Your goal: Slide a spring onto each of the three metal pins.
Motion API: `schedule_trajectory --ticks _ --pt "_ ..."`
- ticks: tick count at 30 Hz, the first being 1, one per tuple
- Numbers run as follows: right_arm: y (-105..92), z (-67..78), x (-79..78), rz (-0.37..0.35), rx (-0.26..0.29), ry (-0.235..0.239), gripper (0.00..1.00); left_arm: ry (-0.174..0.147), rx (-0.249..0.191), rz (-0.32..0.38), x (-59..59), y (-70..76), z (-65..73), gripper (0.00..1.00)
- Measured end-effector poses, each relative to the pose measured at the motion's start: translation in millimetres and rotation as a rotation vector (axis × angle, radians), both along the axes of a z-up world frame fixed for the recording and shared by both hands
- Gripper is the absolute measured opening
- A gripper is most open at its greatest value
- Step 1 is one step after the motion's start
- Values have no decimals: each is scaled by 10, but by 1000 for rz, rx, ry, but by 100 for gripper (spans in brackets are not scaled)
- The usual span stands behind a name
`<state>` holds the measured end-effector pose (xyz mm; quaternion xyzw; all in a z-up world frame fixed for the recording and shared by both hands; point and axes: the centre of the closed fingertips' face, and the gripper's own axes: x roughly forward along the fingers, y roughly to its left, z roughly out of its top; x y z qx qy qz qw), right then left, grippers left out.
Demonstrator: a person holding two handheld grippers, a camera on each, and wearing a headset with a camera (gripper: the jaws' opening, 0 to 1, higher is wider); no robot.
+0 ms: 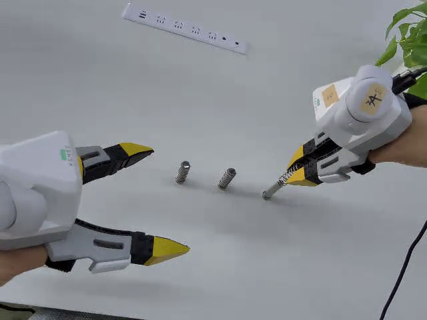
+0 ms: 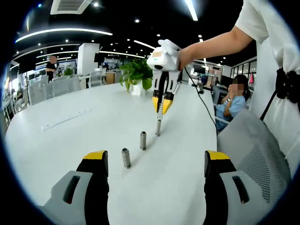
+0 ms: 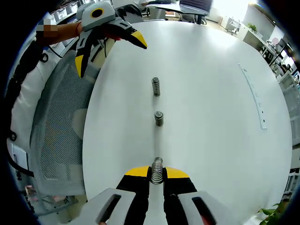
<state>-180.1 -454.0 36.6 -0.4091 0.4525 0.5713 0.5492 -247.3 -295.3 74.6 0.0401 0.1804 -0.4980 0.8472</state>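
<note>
An open office with ceiling strip lights [image 2: 192, 9] lay around the white tabletop [image 1: 200, 93], whose plain surface carried a row of three upright pins. The middle pin [image 1: 227, 178] was the marker for everything else. A grey mesh chair [image 3: 61, 126] stood off the tabletop's edge, on the person's side of that pin. A leafy plant [image 1: 408, 37] sat far beyond the pin and to its right.

The left tongs [image 1: 152, 200] hovered to the left of the middle pin, well apart from it. Their jaws were spread wide, with nothing between the yellow tips and nothing touched. The right tongs [image 1: 295, 170] hung near the middle pin on its right, tilted downward. Their jaws were pressed together on a loose spring [image 1: 288, 177], pinching its upper coils while the lower coils pointed down. A white power strip [image 1: 185, 28] lay far behind the middle pin.

The middle pin was short and grey, with a coil around most of its shaft. So was the left pin [image 1: 183, 171], just beside it. The right pin [image 1: 270, 192], near the middle pin on the other side, showed a bare lower shaft. The loose spring's lower end met its top, in line with it. Whether the coils had passed over the tip could not be told.
</note>
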Motion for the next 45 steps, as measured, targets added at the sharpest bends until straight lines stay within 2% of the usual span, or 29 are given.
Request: schedule_trajectory --ticks 26,45 --pt "25 -116 -43 10 -10 20 7 15 -11 -3 4 -31 -30 83" --pt "19 -260 -5 32 -17 19 7 26 -17 -8 -6 -40 -57 82"
